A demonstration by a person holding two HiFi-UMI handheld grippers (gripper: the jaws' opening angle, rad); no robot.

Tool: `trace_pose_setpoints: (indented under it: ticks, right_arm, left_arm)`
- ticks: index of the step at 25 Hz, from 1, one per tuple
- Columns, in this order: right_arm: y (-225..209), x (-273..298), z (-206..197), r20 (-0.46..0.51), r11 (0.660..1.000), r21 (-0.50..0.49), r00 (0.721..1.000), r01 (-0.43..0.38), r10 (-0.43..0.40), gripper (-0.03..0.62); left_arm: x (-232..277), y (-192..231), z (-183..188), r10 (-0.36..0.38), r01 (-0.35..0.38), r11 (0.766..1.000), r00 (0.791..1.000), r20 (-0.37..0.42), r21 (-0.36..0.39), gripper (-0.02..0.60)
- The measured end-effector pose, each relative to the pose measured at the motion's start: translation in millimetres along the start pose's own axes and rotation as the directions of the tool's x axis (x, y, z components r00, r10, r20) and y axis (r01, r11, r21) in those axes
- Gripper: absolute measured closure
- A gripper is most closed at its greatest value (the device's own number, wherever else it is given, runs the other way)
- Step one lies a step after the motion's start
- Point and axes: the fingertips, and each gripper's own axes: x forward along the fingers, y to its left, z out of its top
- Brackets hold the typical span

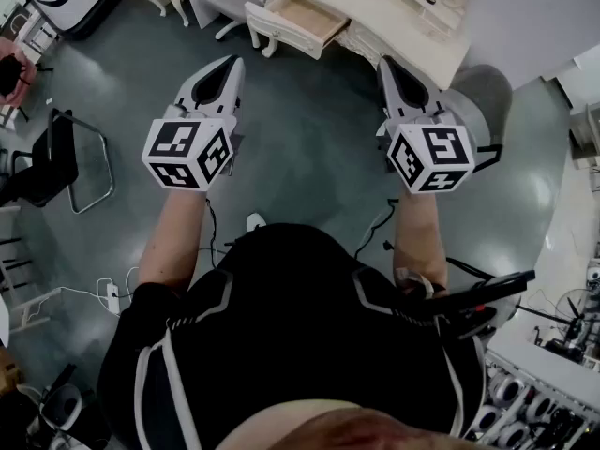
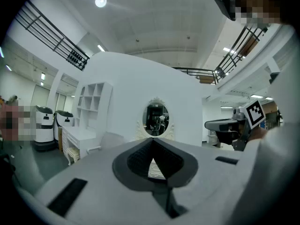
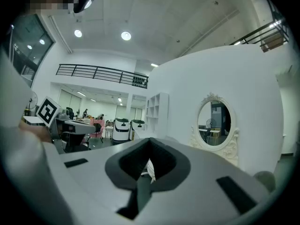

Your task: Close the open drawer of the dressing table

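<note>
Head view: where is the open drawer (image 1: 307,15)?

— At the top of the picture, in the left end of the cream dressing table (image 1: 403,17). It is pulled out toward the person, and its pale wooden inside shows.

— And the claws?

— Both are held up over the grey floor, short of the table and not touching it. The left gripper (image 1: 228,67) points toward the drawer and is the nearer of the two. The right gripper (image 1: 386,67) points at the table's front edge, just beside a round grey stool (image 1: 483,92).

— Are they holding anything?

— No. In the left gripper view the jaws meet at their tips, closed with nothing held. The right gripper view shows the same: tips together, nothing gripped.

— What lies ahead of them?

— Both gripper views show an oval mirror (image 2: 156,118) in a carved white frame against a white wall.
</note>
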Motion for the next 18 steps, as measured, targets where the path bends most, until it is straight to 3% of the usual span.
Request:
trace_pose_setpoints:
  ticks: [11,18]
  right_arm:
    - [1.3,3.5,10.3,0.037,0.999,0.030,0.999,0.028,-0.029,0.590]
    - [2.6,14.6,10.6,0.022,0.997,0.050,0.998,0.063,-0.064,0.589]
  left_arm:
    - [-12.2,28.8,12.6,0.053,-0.054,0.998,0.998,0.033,0.027,0.577]
    - [-20.3,57.6,23.0,0.049,-0.054,0.996,0.996,0.075,0.067,0.578]
